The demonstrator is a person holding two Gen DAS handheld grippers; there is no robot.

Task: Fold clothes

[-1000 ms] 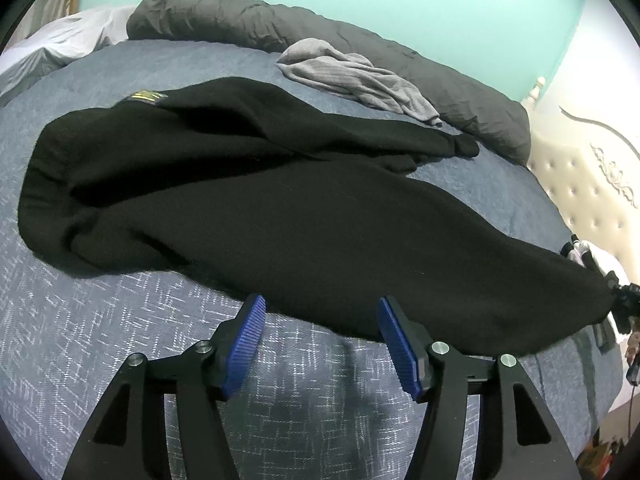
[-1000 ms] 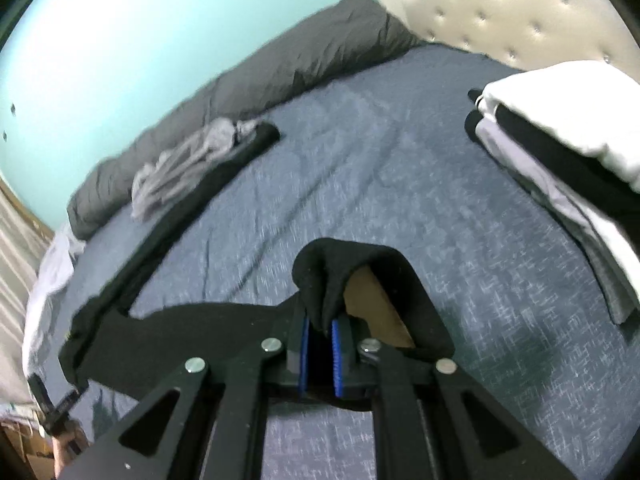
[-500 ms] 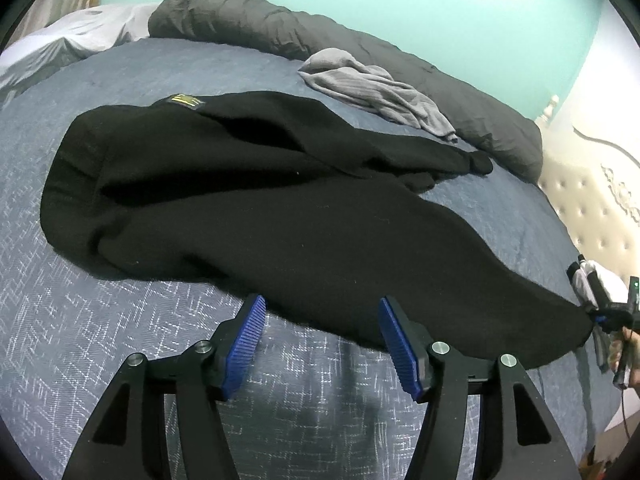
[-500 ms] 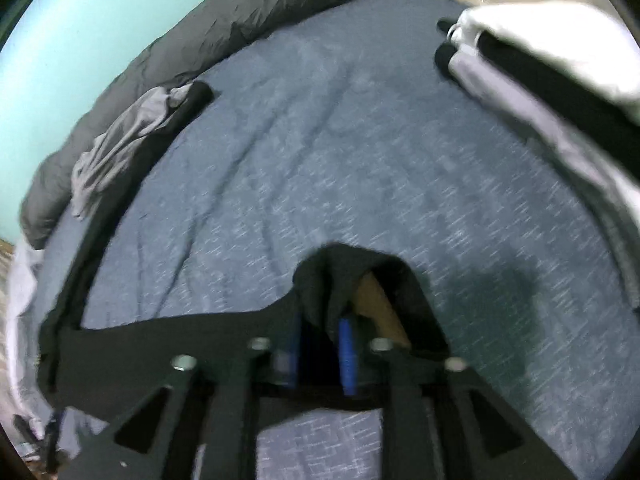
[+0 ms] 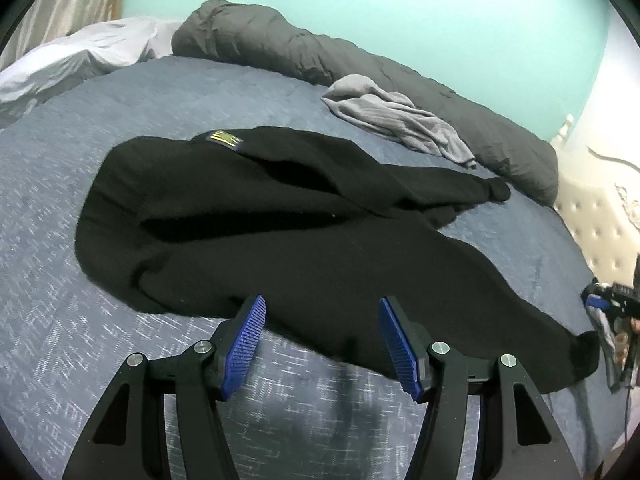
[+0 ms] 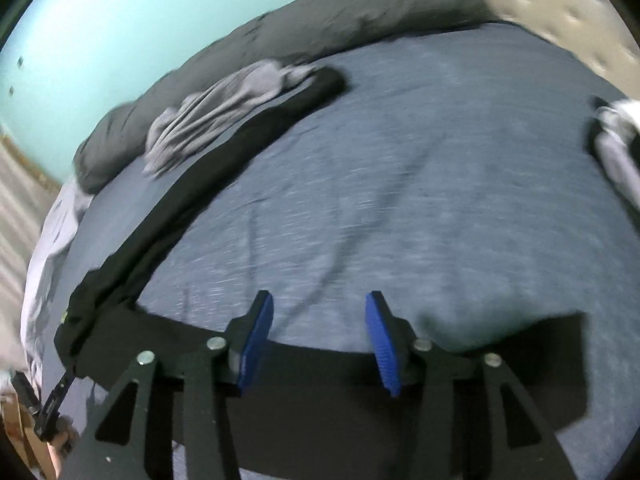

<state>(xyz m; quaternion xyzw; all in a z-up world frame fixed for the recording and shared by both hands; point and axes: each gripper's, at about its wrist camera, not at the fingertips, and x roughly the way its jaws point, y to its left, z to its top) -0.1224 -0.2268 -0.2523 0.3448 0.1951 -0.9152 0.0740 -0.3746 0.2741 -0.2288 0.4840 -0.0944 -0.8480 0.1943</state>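
Observation:
A black sweater (image 5: 280, 232) lies spread on the blue-grey bed (image 5: 200, 92), its yellow neck label (image 5: 222, 139) up at the far side. My left gripper (image 5: 320, 340) hovers open just above the sweater's near edge, nothing between its blue pads. In the right wrist view the same black sweater (image 6: 320, 412) lies flat under my right gripper (image 6: 318, 340), which is open and empty above the cloth's edge. One black sleeve (image 6: 224, 152) runs away to the upper left. The right gripper (image 5: 604, 308) also shows small at the far right of the left wrist view.
A crumpled grey garment (image 5: 396, 120) lies beyond the sweater, next to a rolled dark grey duvet (image 5: 360, 56). White bedding (image 5: 80, 56) sits at the far left. A stack of folded clothes (image 6: 618, 148) is at the right edge. A tufted headboard (image 5: 596, 220) stands on the right.
My right gripper has opened and let go of the sweater's corner, which now lies flat on the bed. The left gripper stayed open and shifted slightly; the view swung.

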